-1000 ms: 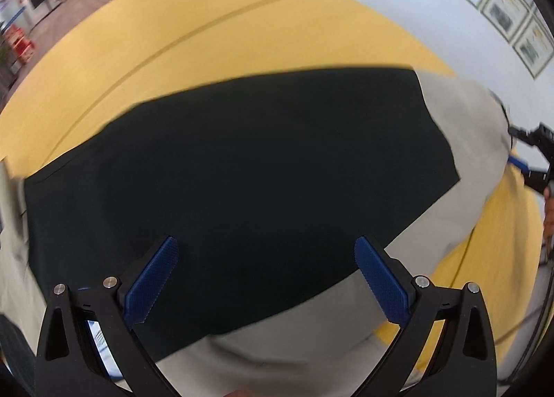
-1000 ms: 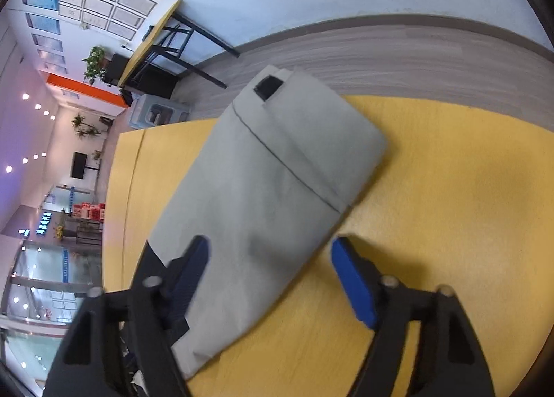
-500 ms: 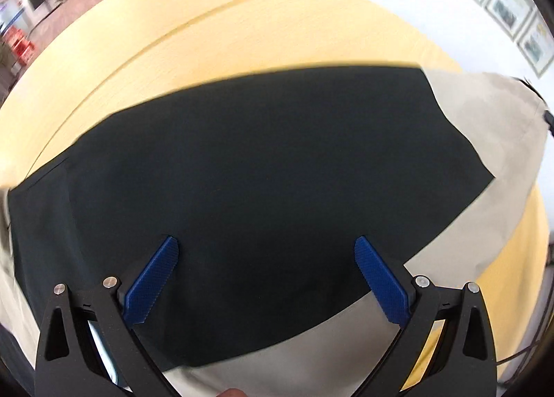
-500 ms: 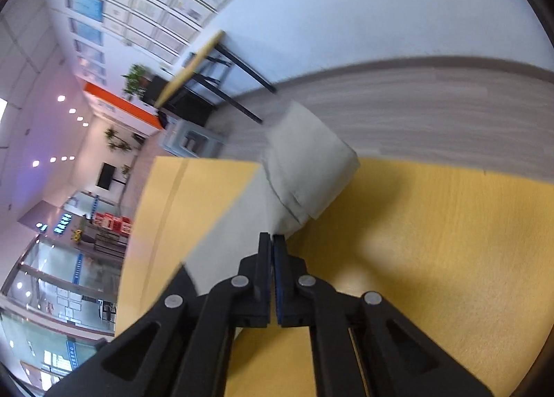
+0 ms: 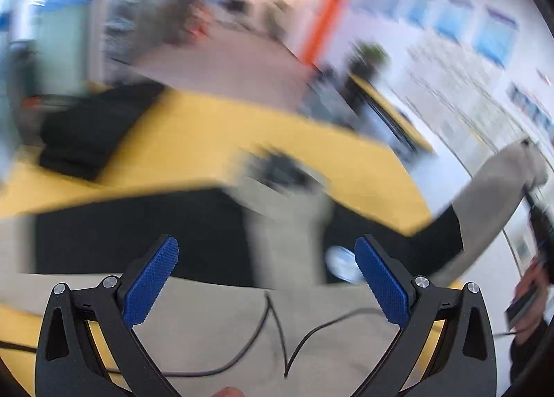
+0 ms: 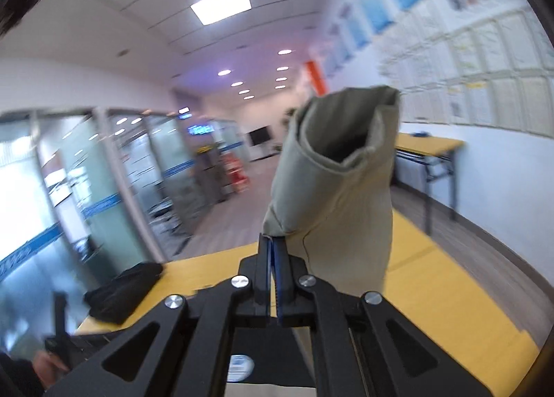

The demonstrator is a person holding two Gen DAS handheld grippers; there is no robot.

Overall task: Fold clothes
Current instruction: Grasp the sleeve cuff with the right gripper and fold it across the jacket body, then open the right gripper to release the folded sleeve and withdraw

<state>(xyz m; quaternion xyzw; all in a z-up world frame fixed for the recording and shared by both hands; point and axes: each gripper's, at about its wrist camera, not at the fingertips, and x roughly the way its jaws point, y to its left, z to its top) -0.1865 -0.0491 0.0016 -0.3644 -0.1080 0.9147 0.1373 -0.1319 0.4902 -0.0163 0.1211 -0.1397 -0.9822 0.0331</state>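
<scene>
A beige and black garment [image 5: 270,324] lies spread on the yellow table [image 5: 214,140], blurred in the left wrist view. My left gripper [image 5: 265,279] hovers over its beige part, open, with nothing between its blue pads [image 5: 152,279]. One beige sleeve [image 5: 495,196] rises off the table at the right, held up by the right gripper [image 5: 540,223] in a hand. In the right wrist view my right gripper [image 6: 275,258] is shut on that sleeve [image 6: 332,196], whose open cuff stands up in front of the camera.
A pile of dark clothes [image 5: 86,133] lies at the table's far left, also seen as a dark heap [image 6: 124,289] in the right wrist view. A second yellow table [image 6: 426,147] stands by the wall. A black cable [image 5: 214,365] crosses the beige cloth.
My right gripper shut on the beige sleeve and has lifted it high off the table. The left gripper tilted up and back, staying open, and its view now takes in the room.
</scene>
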